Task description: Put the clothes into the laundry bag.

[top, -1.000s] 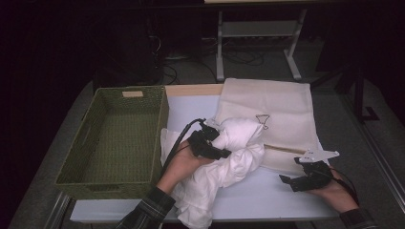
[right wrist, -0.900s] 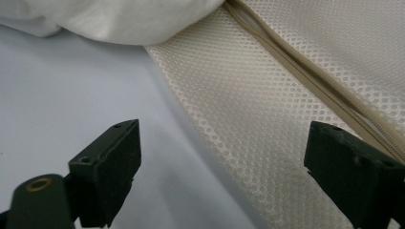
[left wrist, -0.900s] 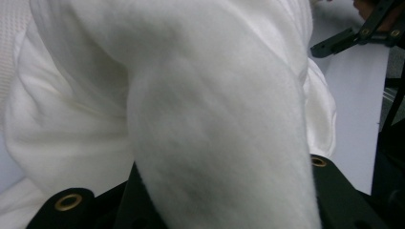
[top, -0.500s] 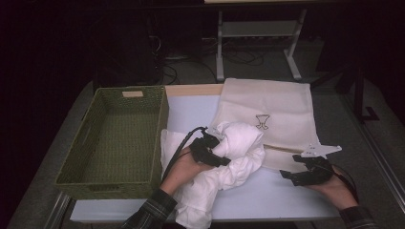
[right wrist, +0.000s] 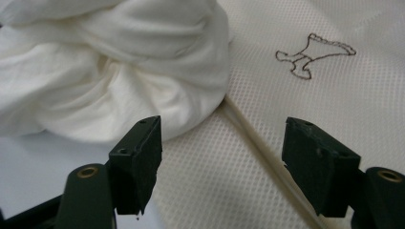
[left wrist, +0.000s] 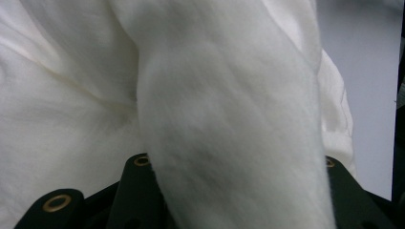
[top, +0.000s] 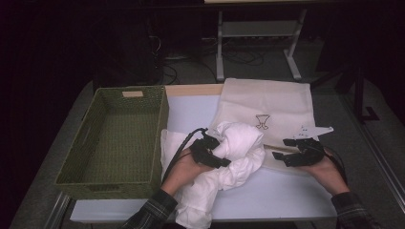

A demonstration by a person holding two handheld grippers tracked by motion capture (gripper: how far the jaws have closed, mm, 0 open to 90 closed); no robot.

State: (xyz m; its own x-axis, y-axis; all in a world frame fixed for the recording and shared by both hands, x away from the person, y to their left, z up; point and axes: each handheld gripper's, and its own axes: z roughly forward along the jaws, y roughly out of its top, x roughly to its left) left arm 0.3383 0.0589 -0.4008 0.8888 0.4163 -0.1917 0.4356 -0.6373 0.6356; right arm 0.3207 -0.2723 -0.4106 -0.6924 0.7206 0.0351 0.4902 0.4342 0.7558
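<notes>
While the left gripper [top: 216, 153] clamps a thick fold of the white garment [top: 239, 143], the mesh bag [top: 267, 102] lies beyond. Right gripper [right wrist: 222, 160] — jaws apart, just been closing, unloaded — straddles the bag's edge strip [right wrist: 267, 157], running diagonally between them.

The high view looks forward and down from above the near table edge, taking in the whole table [top: 143, 107]. The left gripper view sits pressed close against the bunched white cloth [left wrist: 229, 119]. The right gripper view looks low over the mesh bag [right wrist: 267, 119], sharing that cloth [right wrist: 119, 71] at its upper left.
</notes>
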